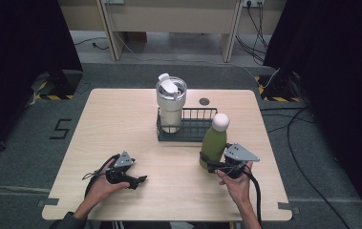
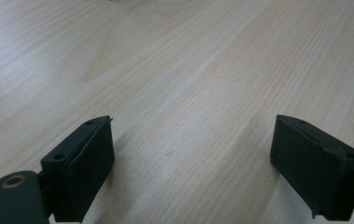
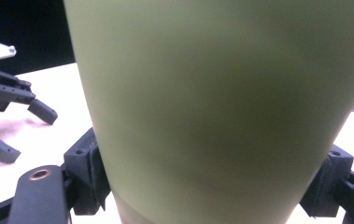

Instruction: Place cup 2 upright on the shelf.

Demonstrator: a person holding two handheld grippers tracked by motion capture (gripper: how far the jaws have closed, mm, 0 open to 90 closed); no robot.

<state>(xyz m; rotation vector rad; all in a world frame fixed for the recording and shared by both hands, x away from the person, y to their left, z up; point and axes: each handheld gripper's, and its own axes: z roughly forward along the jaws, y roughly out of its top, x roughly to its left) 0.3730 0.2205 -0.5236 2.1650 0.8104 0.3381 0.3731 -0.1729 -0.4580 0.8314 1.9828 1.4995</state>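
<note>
Green bottle (image 3: 221,102) gripped low by my right gripper (image 1: 220,166) | rigid, smooth, top-heavy: hold mid-body | left gripper (image 2: 193,163) jaws apart, unloaded above desk (image 2: 188,70).

A lab recording bay: black curtains (image 1: 16,38), taped grey floor (image 1: 21,143) and loose cables (image 1: 303,143) beyond the right gripper (image 1: 210,164).

Even, soft overhead light; green bottle (image 3: 221,107) blurred up close (dark surroundings).

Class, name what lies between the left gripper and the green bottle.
Only bare table lies between the left gripper and the green bottle, seen in the high view.
</note>
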